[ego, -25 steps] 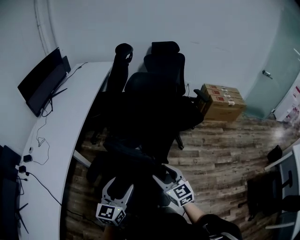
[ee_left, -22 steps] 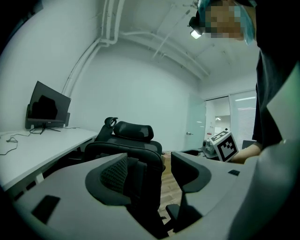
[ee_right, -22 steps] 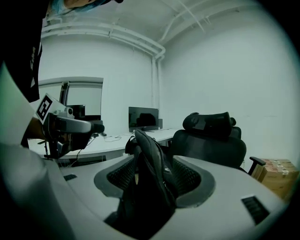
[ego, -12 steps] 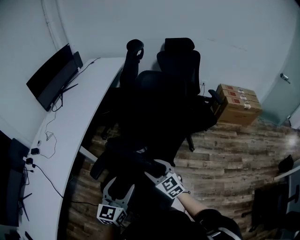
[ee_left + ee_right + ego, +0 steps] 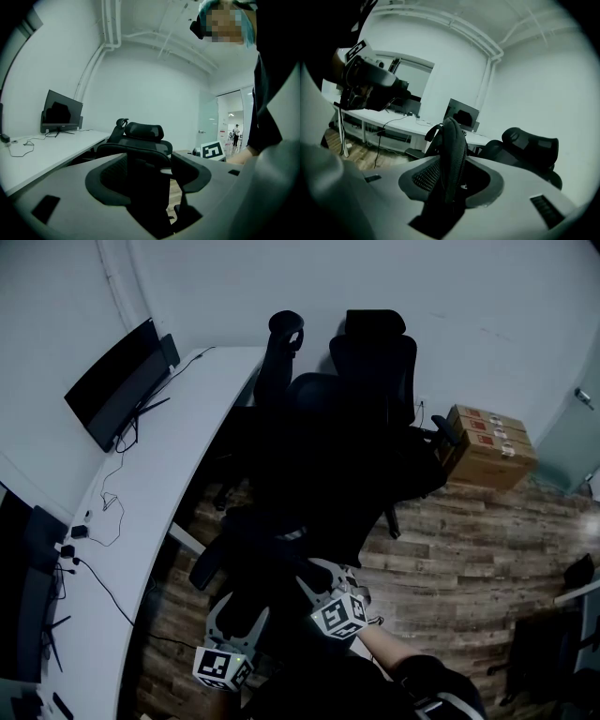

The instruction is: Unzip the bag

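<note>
While the pale wall (image 5: 281,277) bends round the room's left side, a long white counter (image 5: 141,512) follows it, smooth, matte and rounded at the far end.

On the counter are a flat black monitor (image 5: 117,381) on a stand and thin black cables (image 5: 103,521) lying loose.

The floor (image 5: 469,549) is wood-look plank with a mottled brown-grey grain. Two black office chairs (image 5: 375,352) with padded headrests stand by the counter's far end. Near the wall to their right are stacked brown cardboard boxes (image 5: 487,446), square-edged, with red marks on top.

The bag (image 5: 452,154) is black. In the head view it is a dark mass just ahead of both tongs, hard to separate from the chairs. The right gripper view shows it as an upright ridge of woven fabric with a zip line running down its edge.

The right tongs (image 5: 457,168) have just been closing, with the bag's ridge standing between the jaws. The pads have a mesh texture, and a gap shows beside the ridge, so they are released and not clamping.

A dark mass fills the gap between the jaws of the left tongs (image 5: 149,168). Whether the pads press on it cannot be told.
</note>
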The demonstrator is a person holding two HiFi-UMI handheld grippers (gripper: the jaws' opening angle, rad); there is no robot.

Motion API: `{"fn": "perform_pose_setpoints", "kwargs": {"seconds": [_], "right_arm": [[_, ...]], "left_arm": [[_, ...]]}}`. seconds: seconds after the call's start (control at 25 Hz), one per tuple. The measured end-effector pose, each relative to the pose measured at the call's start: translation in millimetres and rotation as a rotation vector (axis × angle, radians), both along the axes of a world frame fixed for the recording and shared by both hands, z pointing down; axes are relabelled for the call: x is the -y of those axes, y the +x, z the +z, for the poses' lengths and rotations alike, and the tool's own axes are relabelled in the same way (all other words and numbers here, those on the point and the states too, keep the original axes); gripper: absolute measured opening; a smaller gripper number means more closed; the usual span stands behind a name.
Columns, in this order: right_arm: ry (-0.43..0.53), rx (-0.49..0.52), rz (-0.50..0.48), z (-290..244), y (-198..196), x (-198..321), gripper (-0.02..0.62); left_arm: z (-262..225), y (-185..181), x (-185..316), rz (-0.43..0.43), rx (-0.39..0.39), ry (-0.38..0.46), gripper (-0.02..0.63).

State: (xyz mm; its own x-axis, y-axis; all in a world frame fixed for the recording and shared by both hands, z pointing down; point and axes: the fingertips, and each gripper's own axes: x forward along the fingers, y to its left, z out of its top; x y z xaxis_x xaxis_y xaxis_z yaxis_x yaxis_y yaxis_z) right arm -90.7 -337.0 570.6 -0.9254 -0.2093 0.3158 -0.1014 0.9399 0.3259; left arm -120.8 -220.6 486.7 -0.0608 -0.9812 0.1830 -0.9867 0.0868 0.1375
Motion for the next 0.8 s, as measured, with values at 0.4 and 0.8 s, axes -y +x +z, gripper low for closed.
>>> {"fn": "perform_pose_setpoints", "kwargs": {"seconds": [0.4,0.8], "right_arm": [[0.307,-0.099,0.0,9.3,-7.8,-51.2,0.127],[0.515,-0.124,-0.105,13.7,-22.9,-107.4,0.121]], "left_arm": [[-12.6,-15.9,-23.8,0.102,0.043,0.001,0.29],[-16.2,-21.1,-21.0,0.323,0.225,-0.126,0.29]]}}
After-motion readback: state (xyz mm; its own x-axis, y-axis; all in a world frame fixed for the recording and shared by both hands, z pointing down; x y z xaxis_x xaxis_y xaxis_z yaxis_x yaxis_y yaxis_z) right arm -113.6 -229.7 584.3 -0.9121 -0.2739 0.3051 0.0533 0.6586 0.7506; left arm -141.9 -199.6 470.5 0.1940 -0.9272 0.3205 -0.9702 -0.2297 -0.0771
